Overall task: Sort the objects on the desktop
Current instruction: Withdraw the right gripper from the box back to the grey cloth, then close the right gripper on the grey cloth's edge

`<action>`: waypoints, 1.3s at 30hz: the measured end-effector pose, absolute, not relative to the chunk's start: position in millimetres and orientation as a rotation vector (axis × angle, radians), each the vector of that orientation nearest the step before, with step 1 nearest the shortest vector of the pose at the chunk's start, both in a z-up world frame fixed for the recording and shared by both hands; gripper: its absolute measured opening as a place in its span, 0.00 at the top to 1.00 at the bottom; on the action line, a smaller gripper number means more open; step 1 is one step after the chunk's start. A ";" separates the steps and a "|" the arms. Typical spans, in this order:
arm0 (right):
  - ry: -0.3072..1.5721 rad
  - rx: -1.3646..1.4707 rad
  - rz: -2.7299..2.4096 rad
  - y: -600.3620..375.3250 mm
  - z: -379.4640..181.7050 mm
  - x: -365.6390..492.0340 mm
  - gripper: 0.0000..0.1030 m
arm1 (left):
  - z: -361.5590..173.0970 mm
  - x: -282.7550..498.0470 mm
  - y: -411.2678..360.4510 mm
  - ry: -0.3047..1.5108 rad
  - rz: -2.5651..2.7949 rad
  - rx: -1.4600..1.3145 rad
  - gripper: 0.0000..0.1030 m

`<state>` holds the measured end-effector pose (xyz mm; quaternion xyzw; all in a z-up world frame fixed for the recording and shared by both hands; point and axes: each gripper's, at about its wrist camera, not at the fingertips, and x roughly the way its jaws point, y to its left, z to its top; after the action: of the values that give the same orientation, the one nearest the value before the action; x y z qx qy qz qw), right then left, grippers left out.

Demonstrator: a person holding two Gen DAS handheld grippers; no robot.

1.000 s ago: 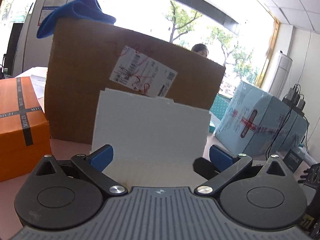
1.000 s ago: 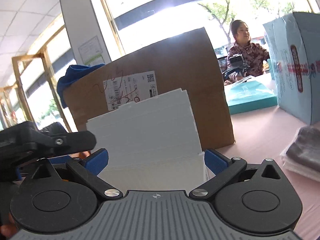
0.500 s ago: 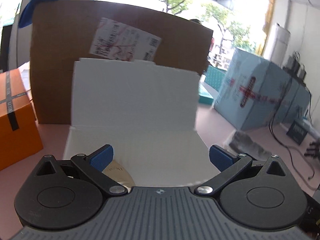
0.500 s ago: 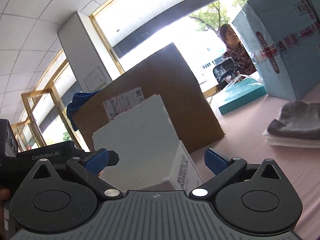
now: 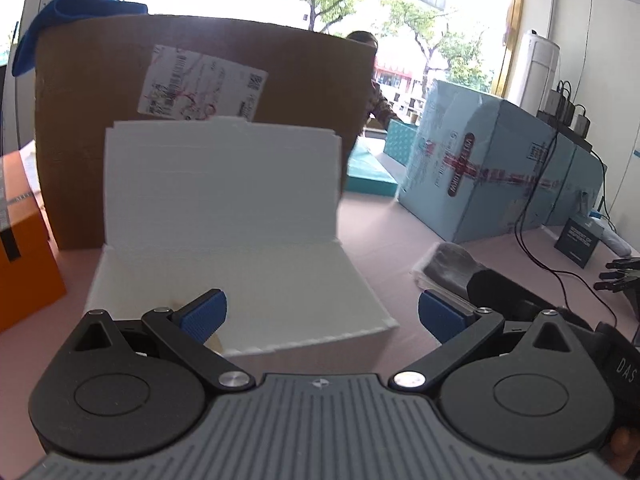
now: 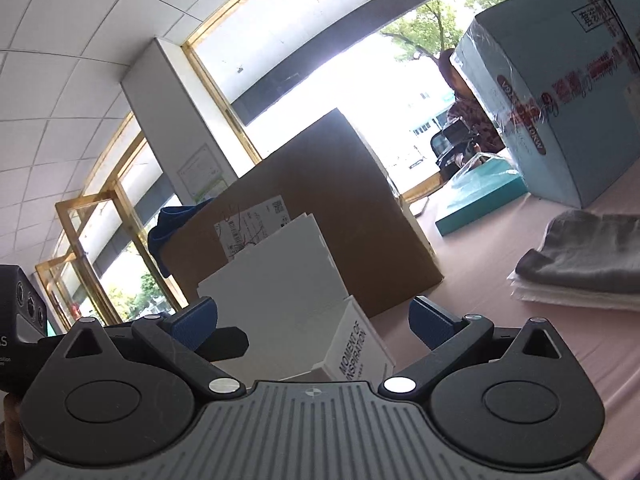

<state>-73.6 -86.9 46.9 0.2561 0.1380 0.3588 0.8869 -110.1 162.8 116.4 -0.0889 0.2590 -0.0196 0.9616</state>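
The white box (image 5: 224, 264) was seen open on the pink table (image 5: 400, 248), its lid (image 5: 220, 184) stood upright at the back, just in front of a big brown carton (image 5: 304, 80). Inside, at the near-left corner, a bit of something tan (image 5: 216, 344) could be made out — too hidden by the finger to be named. Printing was carried on the box's right side wall in the right wrist view.

The left gripper (image 5: 322, 316) was held over the box's front edge w/ jaws spread wide, nothing between them. The right gripper (image 6: 312, 324) was likewise spread wide and empty, held at the box's right side.

Further out: a folded grey cloth (image 6: 592, 256) on a white stack lay to the right, apart from the box; an orange box (image 5: 24, 256) at left; a pale blue carton (image 5: 500, 168) and a teal flat box (image 5: 368, 168) behind.

As to progress — little could be settled. At least one item seemed to be in the box, the cloth lay outside; whether more was meant to go in, or the lid was due to be shut, couldn't be told.
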 end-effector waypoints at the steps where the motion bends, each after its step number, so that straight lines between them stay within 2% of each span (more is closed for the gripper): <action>1: 0.286 0.536 0.746 -94.3 47.7 -72.9 0.00 | 118.0 -110.6 155.2 0.526 -0.038 -0.170 0.00; 8: 0.218 0.550 0.634 -169.6 51.5 -65.8 0.00 | 133.6 -90.0 86.8 0.477 -0.087 -0.155 0.00; 15: 0.325 0.656 0.497 -225.6 27.5 -22.5 0.02 | 118.7 -37.2 23.2 0.473 -0.187 -0.208 0.00; 17: 0.358 0.687 0.458 -241.2 20.4 -9.8 0.04 | 109.1 -17.0 12.2 0.487 -0.184 -0.226 0.01; 19: 0.391 0.718 0.418 -256.7 13.3 2.8 0.25 | 95.5 5.3 8.6 0.533 -0.206 -0.299 0.10; 20: 0.416 0.740 0.411 -258.6 9.4 7.8 0.29 | 88.5 16.5 7.1 0.556 -0.217 -0.338 0.12; 27: 0.519 0.727 0.300 -246.9 -3.0 22.3 0.31 | 66.6 49.6 11.2 0.618 -0.222 -0.405 0.15; 31: 0.550 0.700 0.281 -239.8 -4.3 28.6 0.42 | 56.8 64.0 15.4 0.637 -0.222 -0.424 0.15; 39: 0.537 0.484 0.132 -217.4 -1.8 32.2 0.45 | 45.8 74.5 26.3 0.668 -0.212 -0.463 0.15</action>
<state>32.2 -217.4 -1.8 0.2365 0.2623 0.0643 0.9333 74.5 26.3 45.8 -0.2249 0.3241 -0.1028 0.9131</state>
